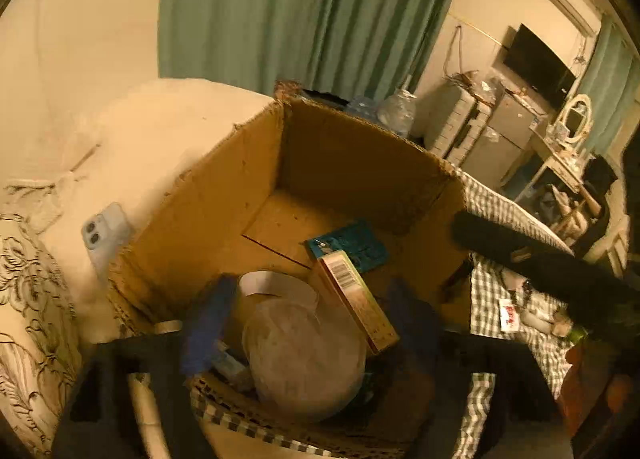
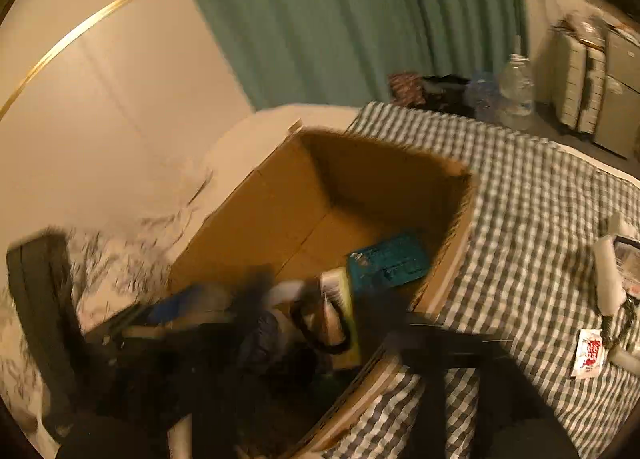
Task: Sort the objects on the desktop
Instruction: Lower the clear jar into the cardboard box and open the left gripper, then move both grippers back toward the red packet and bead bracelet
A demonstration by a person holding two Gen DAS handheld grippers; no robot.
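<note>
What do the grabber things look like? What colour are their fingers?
The left gripper has two long, flat fingers padded in blue, on a chunky black body. The right gripper is blurry: dark fingers, black frame, perhaps a blue tint. No cables, markings or sleeves show clearly.

Between the fingers of the left tool (image 1: 308, 323) we see a pale rounded bundle (image 1: 304, 359) too soft-edged to name, hiding the cardboard box (image 1: 224, 195) floor beneath it. The right tool (image 2: 316, 311) is smeared by motion; its fingers blur into the box contents. Right of it, a small red-and-white packet (image 2: 588, 353) carries unreadable print.
</note>
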